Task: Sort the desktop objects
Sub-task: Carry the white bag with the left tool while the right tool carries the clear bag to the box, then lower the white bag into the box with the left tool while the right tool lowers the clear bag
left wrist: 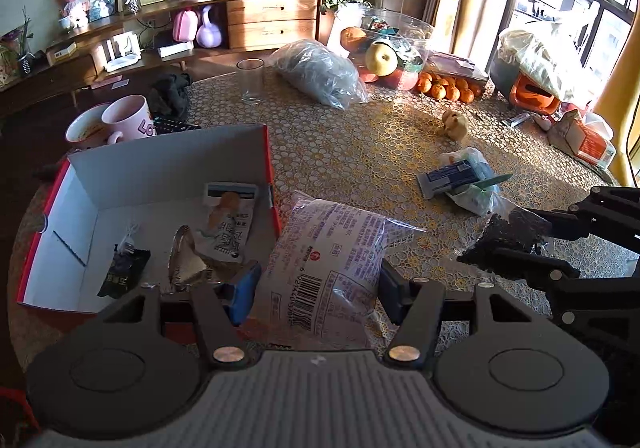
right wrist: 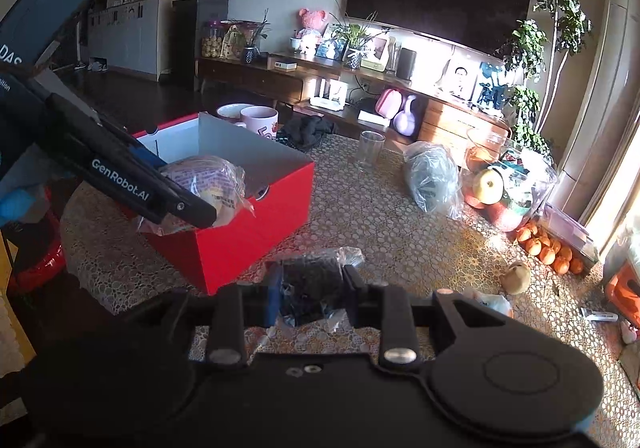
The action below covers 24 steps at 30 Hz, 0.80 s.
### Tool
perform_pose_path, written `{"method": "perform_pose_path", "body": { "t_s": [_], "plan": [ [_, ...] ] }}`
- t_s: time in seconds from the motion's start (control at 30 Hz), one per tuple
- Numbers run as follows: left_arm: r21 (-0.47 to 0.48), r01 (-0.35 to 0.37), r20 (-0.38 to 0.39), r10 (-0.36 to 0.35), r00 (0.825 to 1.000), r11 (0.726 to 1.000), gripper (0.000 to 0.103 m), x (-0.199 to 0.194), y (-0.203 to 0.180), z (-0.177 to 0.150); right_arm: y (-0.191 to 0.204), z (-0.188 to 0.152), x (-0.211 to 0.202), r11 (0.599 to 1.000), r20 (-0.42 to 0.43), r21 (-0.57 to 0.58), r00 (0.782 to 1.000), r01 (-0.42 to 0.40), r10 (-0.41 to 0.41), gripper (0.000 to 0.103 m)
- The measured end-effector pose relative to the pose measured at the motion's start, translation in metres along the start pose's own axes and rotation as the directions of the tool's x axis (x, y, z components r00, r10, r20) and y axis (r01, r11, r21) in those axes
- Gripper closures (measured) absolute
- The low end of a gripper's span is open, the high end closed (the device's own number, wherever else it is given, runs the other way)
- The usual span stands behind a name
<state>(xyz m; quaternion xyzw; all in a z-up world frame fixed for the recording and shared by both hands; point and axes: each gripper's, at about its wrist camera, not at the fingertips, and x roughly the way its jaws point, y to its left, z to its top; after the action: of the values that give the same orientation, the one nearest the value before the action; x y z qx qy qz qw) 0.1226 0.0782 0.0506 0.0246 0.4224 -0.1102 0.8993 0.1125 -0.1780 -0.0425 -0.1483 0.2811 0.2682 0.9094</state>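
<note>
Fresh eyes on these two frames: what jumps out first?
The red box with its white inside, at the table's near left. The left gripper grips a clear bread bag at the box's rim; the right gripper clamps a small dark packet beside it. Far right, a sunlit fruit bowl.

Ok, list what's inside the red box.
In the red box: a black sachet, a silver foil wrapper, a printed white packet. The left gripper and its held bun packet hide the near corner.
</note>
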Motion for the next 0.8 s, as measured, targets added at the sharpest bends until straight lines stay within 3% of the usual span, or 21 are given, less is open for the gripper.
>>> {"method": "perform_pose_path", "body": {
  "t_s": [0.8],
  "plan": [
    [-0.079,-0.153,-0.023,0.151,0.988,0.985,0.043,-0.009,0.099,0.004,0.038,0.054,0.043,0.991,-0.005,-0.092,0.995,-0.1,0.1,0.072]
  ]
}}
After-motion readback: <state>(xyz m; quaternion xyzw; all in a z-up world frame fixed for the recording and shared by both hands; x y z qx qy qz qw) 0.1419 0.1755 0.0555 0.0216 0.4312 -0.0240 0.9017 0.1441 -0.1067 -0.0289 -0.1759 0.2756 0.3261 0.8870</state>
